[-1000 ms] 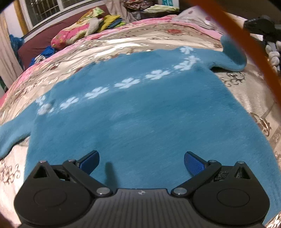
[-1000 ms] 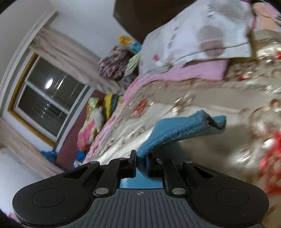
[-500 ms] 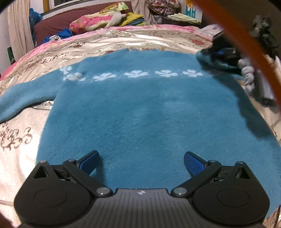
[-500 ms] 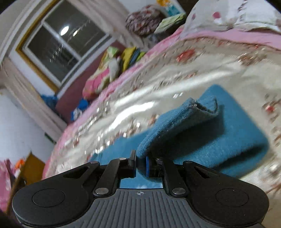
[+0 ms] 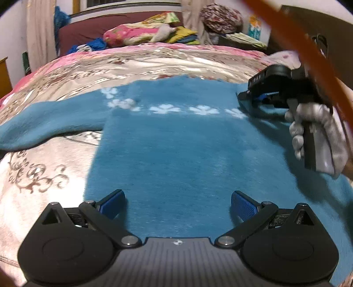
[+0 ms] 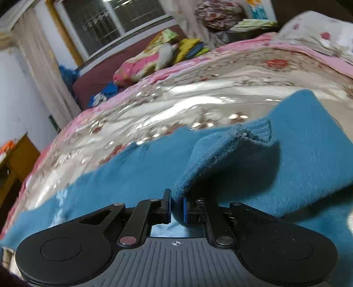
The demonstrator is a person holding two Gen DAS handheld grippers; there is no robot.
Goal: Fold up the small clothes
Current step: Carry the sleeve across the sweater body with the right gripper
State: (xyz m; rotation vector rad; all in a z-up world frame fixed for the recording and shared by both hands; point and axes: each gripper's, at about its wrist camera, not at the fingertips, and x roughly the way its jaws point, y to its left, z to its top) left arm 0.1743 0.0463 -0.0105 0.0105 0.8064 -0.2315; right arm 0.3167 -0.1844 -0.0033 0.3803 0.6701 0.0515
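A small blue sweater (image 5: pixel 181 152) with a row of white flowers lies flat on the bed. Its left sleeve (image 5: pixel 48 125) stretches out to the left. My left gripper (image 5: pixel 177 204) hovers open over the sweater's near part, nothing between its blue pads. My right gripper (image 6: pixel 176 206) is shut on the other sleeve (image 6: pixel 231 150), which is lifted and doubled over the sweater's body (image 6: pixel 132 174). In the left wrist view the right gripper (image 5: pixel 256 98) sits at the sweater's upper right, held by a gloved hand (image 5: pixel 317 132).
The bed has a shiny floral cover (image 5: pixel 39 167) with a pink border. Piled cushions and clothes (image 5: pixel 141 33) lie at the far side under a window (image 6: pixel 114 15). An orange strap (image 5: pixel 297 46) crosses the upper right of the left wrist view.
My right gripper has carried the right sleeve leftward, from off the sweater's side to over its body. The left gripper has shifted across the sweater and rolled; it stays open.
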